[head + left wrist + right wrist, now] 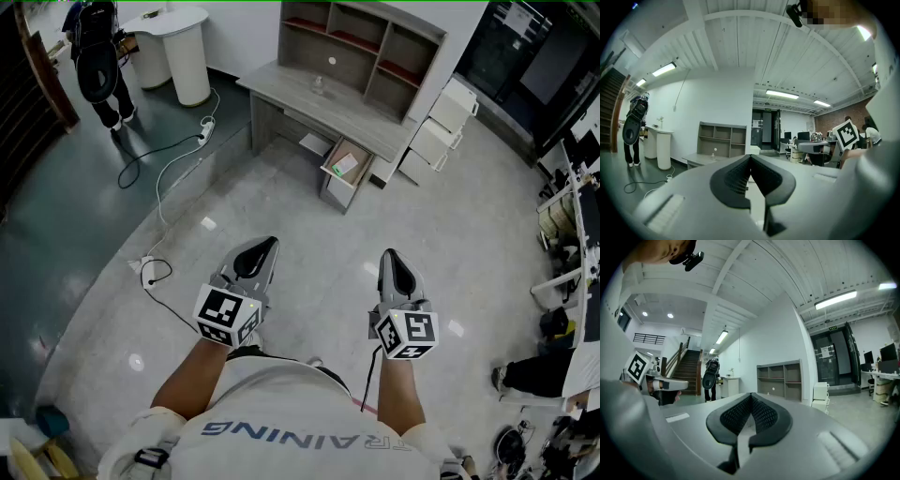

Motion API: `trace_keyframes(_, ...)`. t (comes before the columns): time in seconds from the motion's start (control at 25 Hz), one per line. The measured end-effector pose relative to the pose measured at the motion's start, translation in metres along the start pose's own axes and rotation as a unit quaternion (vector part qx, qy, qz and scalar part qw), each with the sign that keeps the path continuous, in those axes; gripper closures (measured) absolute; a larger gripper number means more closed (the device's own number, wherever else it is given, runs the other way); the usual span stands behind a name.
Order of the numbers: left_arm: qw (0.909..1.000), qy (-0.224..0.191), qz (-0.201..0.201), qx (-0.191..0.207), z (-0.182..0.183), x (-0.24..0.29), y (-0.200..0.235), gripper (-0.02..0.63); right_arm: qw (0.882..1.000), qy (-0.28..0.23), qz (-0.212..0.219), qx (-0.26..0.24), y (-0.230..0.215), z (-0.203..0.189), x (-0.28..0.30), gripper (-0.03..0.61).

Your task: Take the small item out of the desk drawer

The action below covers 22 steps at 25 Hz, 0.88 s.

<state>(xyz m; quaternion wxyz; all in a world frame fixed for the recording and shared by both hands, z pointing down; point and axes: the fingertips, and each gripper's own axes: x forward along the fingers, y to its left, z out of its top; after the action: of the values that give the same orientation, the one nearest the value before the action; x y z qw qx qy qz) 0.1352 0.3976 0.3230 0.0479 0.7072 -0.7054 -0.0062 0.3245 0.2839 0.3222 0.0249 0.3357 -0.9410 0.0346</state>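
The floor (309, 234) is pale, glossy grey and turns dark teal at the far left. A grey desk (281, 89) stands against the far wall with an open shelf unit (361, 42) on top of it. Just right of the desk sits a white cabinet (436, 127). A drawer (330, 183) under the desk's right end is pulled out toward the near side. The item (346, 166) lies inside it, light-coloured with touches of green and pink.

A cable (159, 178) loops over the floor left of the desk. Far left, a person (98, 56) stands beside a white pedestal (187, 56). Office workstations (572, 206) crowd the right edge.

The left tool (265, 246) and right tool (389, 255) are held side by side over the near floor, well apart from the desk. In each gripper view the jaws are pressed together with nothing between them.

The item is too small to identify. So is a small clear thing (319, 86) on the desk. The workstations are cut off by the right edge, and only the legs of a seated person (539, 375) show there.
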Motion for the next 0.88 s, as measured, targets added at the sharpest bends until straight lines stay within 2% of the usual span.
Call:
trace_keyframes(0.6, 1.0, -0.001, 0.009, -0.002, -0.001, -0.003, 0.012, 0.612, 1.0, 0.002, 0.018, -0.001, 0.018, -0.003, 0.018, 0.566)
trace_keyframes(0.88, 0.9997, -0.004, 0.013, -0.02, -0.002, -0.001, 0.021, 0.612, 1.0, 0.006, 0.025, -0.017, 0.029, -0.008, 0.03, 0.565)
